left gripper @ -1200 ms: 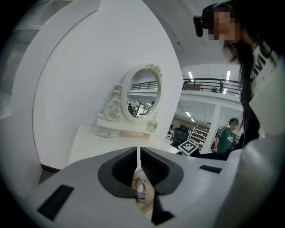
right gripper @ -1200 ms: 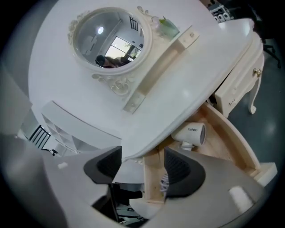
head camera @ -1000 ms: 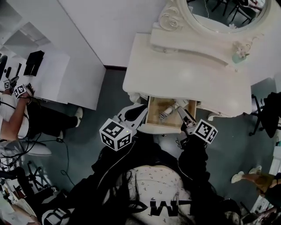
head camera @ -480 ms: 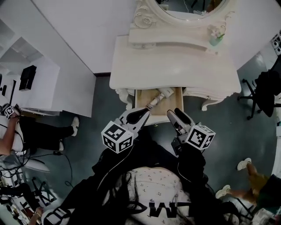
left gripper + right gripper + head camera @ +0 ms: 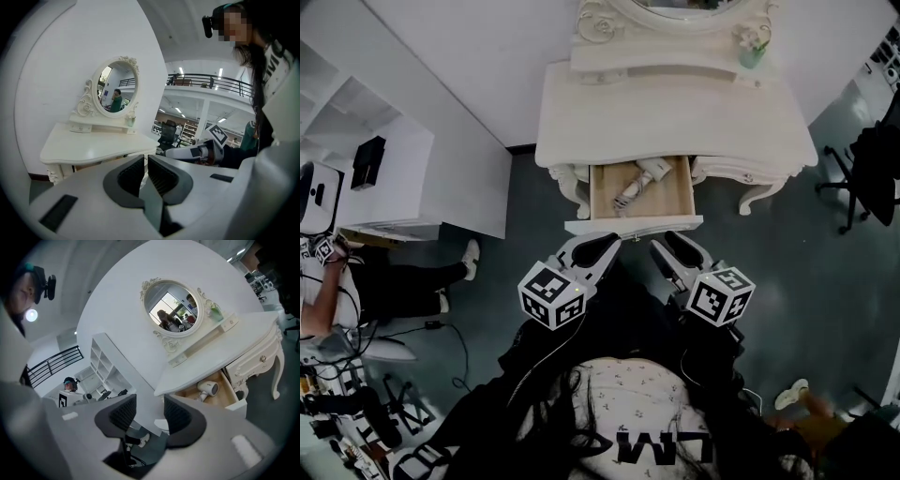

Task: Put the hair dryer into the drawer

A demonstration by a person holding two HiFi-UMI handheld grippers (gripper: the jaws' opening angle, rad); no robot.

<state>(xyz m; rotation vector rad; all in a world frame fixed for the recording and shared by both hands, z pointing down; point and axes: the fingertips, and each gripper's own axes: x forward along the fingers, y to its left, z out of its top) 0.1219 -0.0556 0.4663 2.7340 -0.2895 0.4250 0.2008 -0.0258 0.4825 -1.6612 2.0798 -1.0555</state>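
Dark floor point(image 5: 516, 211) under a white dressing table point(image 5: 675, 112) set vs a white wall. Nearest: L gripper point(image 5: 607, 244), fingers pressed almost together, only a slit btwn the pads, nothing in it. R gripper point(image 5: 668, 246) is beside it, pads part-spread and just been closing, w/ nothing btwn them.

Just ahead of both sets of fingertips is the drawer point(image 5: 633, 225), pulled out, its front panel near the tips but apart from them. The hair dryer point(image 5: 639, 180) lies inside, beyond the tips, slanted: head toward the back, handle end toward the front-left. Placing looks done; prob. the drawer needs shutting next.

Risks:
- A push on one side only could skew the drawer & jam it.
- A handle end riding up could catch under the table edge.

Past the drawer is the tabletop, then a low shelf w/ a small vase point(image 5: 752, 52) and an oval mirror point(image 5: 675, 7). White shelving point(image 5: 356, 122) sits off the L fingers' side, an office chair point(image 5: 872, 169) off the R.
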